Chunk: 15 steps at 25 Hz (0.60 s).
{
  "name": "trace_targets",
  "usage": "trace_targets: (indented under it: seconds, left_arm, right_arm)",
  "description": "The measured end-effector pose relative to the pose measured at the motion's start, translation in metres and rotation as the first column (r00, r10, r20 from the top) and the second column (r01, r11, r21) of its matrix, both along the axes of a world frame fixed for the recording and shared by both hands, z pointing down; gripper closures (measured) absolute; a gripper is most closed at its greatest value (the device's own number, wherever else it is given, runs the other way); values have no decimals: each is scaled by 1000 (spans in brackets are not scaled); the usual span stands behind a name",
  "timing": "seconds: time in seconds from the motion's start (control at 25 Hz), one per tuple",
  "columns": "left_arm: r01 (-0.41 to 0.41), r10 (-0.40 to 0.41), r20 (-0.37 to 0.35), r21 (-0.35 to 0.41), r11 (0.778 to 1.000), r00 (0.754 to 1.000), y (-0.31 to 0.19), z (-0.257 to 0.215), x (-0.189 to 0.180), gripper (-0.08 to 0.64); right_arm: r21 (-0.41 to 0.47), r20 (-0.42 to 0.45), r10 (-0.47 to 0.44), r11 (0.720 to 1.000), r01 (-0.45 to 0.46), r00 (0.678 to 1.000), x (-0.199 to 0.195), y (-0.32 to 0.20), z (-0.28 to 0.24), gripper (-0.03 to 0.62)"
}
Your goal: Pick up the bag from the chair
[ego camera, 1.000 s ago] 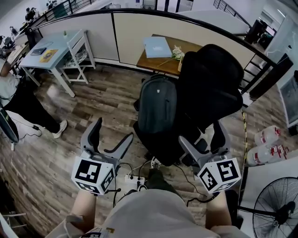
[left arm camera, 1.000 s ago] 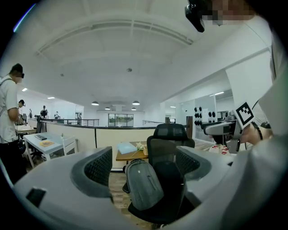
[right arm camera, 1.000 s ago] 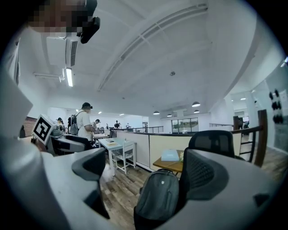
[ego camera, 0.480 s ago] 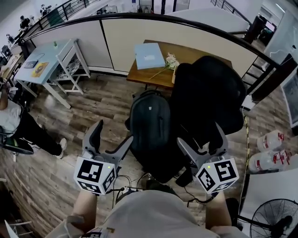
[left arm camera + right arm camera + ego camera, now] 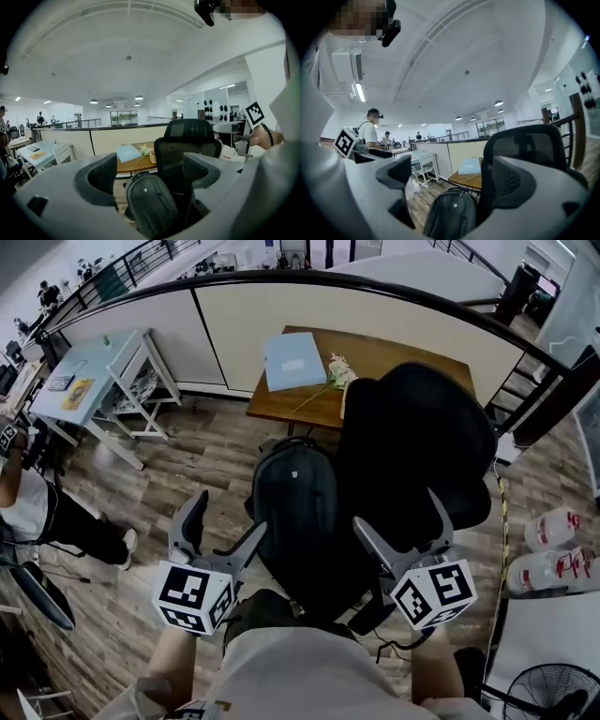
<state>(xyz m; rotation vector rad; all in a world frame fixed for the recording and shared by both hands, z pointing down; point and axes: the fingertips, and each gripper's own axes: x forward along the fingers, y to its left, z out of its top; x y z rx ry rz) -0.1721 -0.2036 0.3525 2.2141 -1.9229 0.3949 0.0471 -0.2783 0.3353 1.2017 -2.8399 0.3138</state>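
no readable text anywhere, bottle labels (image 5: 559, 567) too small — markers carry patterns only

Open-plan office. Evidence: black mesh office chair (image 5: 417, 446) at a wooden desk (image 5: 394, 357) with a blue folder (image 5: 292, 360) on it, and a low beige partition (image 5: 281, 324) behind. Light-blue table (image 5: 103, 357) and white chair (image 5: 150, 381) to the left. Wood-look plank floor (image 5: 187, 456). Gripper views: big hall, recessed ceiling lights (image 5: 94, 101), people (image 5: 370, 133) at desks further back. Water jugs (image 5: 553, 529) and floor fan (image 5: 553, 690) at right.
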Motion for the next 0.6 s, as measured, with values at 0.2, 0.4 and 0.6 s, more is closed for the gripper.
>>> trace_targets:
  seconds: [0.2, 0.4, 0.6]
  left_arm:
    - [-17, 17, 32, -4, 1000, 999, -15, -2, 5, 138]
    - [-38, 38, 48, -9, 999, 998, -27, -1, 4, 138]
    - [-80, 81, 46, -28, 996, 996, -44, 1, -2, 138]
  right_arm:
    - [-10, 12, 20, 1000, -20, 1000, 8, -13, 5, 48]
    - [-6, 13, 35, 999, -35, 999, 8, -21, 4, 55]
    - [8, -28, 47, 999, -47, 999, 0, -33, -1, 55]
